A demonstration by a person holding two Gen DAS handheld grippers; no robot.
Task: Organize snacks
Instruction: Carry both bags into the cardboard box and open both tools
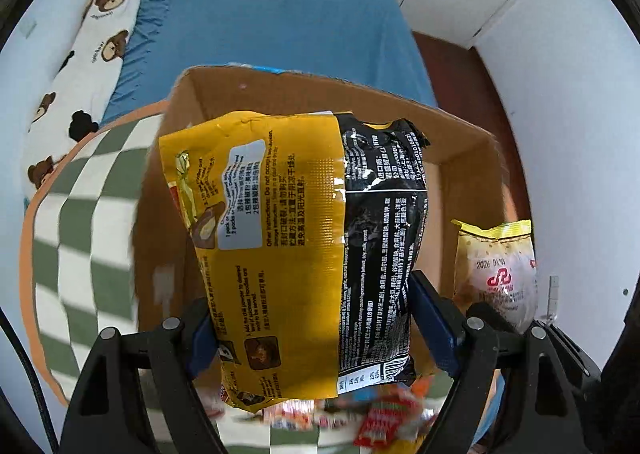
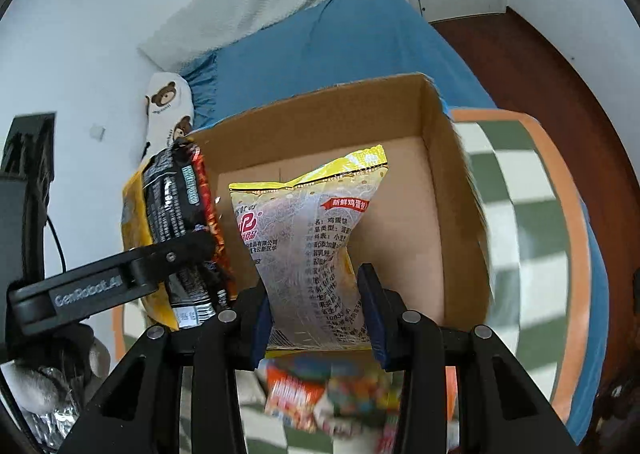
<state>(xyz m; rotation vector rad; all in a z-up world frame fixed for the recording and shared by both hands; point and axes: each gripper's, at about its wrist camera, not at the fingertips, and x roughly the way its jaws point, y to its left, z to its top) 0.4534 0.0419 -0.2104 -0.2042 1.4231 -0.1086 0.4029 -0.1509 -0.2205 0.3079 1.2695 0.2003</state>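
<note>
My left gripper (image 1: 316,318) is shut on a yellow-and-black noodle packet (image 1: 296,238) and holds it upright over the near edge of an open cardboard box (image 1: 460,158). My right gripper (image 2: 316,310) is shut on a clear egg-cake bag with a yellow top (image 2: 316,230), held upright above the same box (image 2: 400,190). The box floor shows bare. The egg-cake bag shows at the right of the left wrist view (image 1: 500,270). The noodle packet (image 2: 180,222) and the left gripper's arm (image 2: 120,278) show at the left of the right wrist view.
The box stands on a green-and-white checked mat with an orange rim (image 1: 80,222) on a blue bed (image 1: 280,22). Several loose colourful snack packets (image 2: 320,398) lie blurred on the mat below both grippers. A bear-print pillow (image 1: 92,50) lies along the wall.
</note>
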